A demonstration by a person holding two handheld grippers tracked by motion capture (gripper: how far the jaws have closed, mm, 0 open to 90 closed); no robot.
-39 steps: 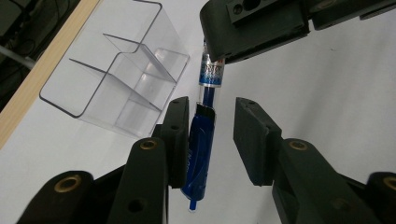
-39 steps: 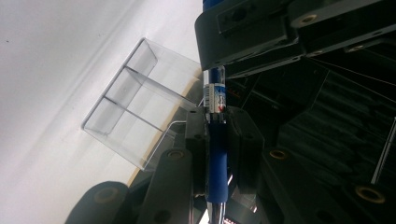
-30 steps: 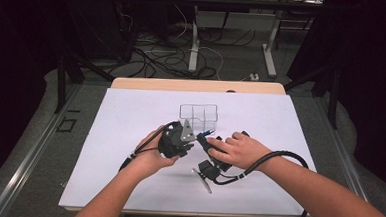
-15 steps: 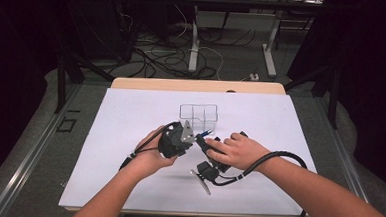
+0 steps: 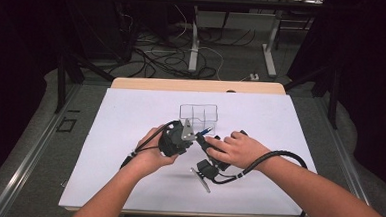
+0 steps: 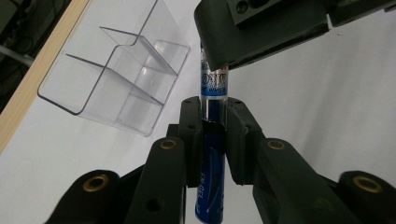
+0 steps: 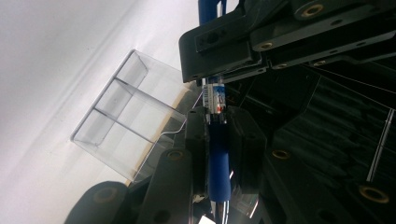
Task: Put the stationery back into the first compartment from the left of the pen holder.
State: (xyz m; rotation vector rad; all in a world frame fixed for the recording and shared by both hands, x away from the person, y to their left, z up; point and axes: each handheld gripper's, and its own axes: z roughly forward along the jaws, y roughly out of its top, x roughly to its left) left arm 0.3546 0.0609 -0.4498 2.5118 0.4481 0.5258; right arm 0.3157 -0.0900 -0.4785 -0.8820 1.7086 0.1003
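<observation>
- Left gripper (image 6: 212,126) has its fingers clamped on the blue pen (image 6: 211,158).
- Right gripper (image 7: 219,135) grips the same pen, fingers tight.
- Pen sits between both grippers, above the white worktop (image 5: 130,115), just beside the clear 3-compartment organizer (image 5: 198,114).

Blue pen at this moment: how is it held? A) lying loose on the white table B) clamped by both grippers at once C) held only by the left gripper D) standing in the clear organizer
B: the blue pen sits between the left gripper jaws, and the right gripper also clamps it, beside the clear organizer.
</observation>
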